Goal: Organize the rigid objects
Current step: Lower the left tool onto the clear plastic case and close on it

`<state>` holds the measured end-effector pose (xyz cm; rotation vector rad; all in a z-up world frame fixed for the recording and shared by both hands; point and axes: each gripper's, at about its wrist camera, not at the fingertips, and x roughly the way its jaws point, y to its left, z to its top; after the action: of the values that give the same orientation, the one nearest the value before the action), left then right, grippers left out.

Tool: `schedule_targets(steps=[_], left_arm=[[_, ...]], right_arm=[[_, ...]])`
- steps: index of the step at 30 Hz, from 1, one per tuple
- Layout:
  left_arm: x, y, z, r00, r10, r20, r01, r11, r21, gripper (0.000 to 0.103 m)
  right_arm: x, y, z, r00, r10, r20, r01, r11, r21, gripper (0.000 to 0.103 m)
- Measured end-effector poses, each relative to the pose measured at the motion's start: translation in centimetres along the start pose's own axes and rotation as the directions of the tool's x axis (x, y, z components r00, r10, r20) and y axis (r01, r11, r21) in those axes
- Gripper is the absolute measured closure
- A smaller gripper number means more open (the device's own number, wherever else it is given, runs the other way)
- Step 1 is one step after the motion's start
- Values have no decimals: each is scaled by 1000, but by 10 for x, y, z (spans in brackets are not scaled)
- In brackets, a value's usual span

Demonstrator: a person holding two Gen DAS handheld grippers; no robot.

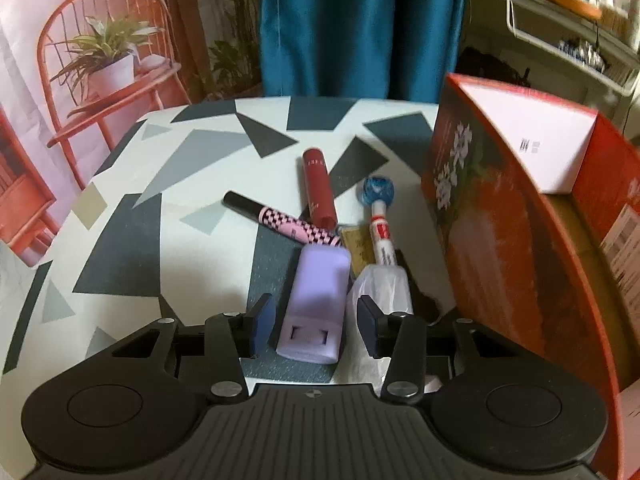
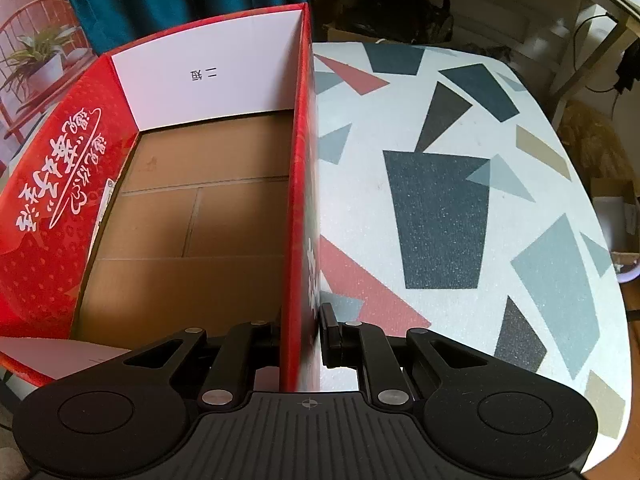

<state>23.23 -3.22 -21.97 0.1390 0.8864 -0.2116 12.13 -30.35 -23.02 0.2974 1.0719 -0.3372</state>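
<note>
In the left wrist view my left gripper point(image 1: 314, 322) is open, its fingers on either side of a lilac rectangular case point(image 1: 316, 304) lying on the table, not touching it. Beyond lie a pink checked pen point(image 1: 280, 218), a dark red tube point(image 1: 318, 188), a white marker with a blue ball end point(image 1: 380, 216) and a clear plastic wrapper point(image 1: 382, 288). A red cardboard box point(image 1: 500, 220) stands to the right. In the right wrist view my right gripper point(image 2: 302, 334) is shut on the box's right wall point(image 2: 300, 200); the box interior is bare cardboard.
The table point(image 2: 440, 200) has a white cloth with grey, dark and red shapes; its rounded edge runs along the right. A teal curtain point(image 1: 360, 28) hangs behind. A small yellow card point(image 1: 358, 244) lies under the marker. Shelves and clutter stand at the far right.
</note>
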Motion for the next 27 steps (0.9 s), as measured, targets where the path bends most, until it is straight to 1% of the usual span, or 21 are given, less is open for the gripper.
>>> schedule_targets(steps=[4, 7, 8, 11, 15, 16, 17, 18, 23, 27], left_arm=[[-5, 5, 5, 998, -50, 24, 51, 997, -56, 55], [-2, -1, 5, 994, -108, 22, 109, 993, -49, 55], [1, -4, 4, 993, -117, 20, 118, 992, -39, 55], [8, -10, 0, 994, -111, -2, 111, 994, -13, 55], [13, -4, -7, 990, -139, -10, 138, 990, -36, 56], [13, -4, -9, 989, -145, -4, 145, 989, -31, 58], [11, -5, -11, 989, -146, 7, 146, 989, -22, 69], [12, -6, -11, 989, -147, 7, 148, 989, -15, 75], [14, -7, -12, 987, -158, 20, 158, 987, -5, 75], [25, -9, -15, 990, -138, -20, 138, 990, 4, 75]], right_arm=[[0, 0, 0, 1000, 1, 9, -1, 1000, -3, 91], [0, 0, -1, 1000, 1, 15, -1, 1000, -5, 91], [-1, 0, -1, 1000, 1, 15, -1, 1000, -6, 91], [-1, 0, -1, 1000, 1, 15, -1, 1000, -6, 91], [-1, 1, 0, 1000, 0, 17, 0, 1000, -6, 91], [-1, 1, 0, 1000, 0, 18, 0, 1000, -7, 91], [-1, 1, 0, 1000, 0, 19, 0, 1000, -6, 91], [-1, 1, -1, 1000, 0, 22, 0, 1000, -4, 91], [-2, 1, -1, 1000, 2, 26, -2, 1000, -4, 91], [-1, 2, -1, 1000, 2, 26, -2, 1000, -6, 91]])
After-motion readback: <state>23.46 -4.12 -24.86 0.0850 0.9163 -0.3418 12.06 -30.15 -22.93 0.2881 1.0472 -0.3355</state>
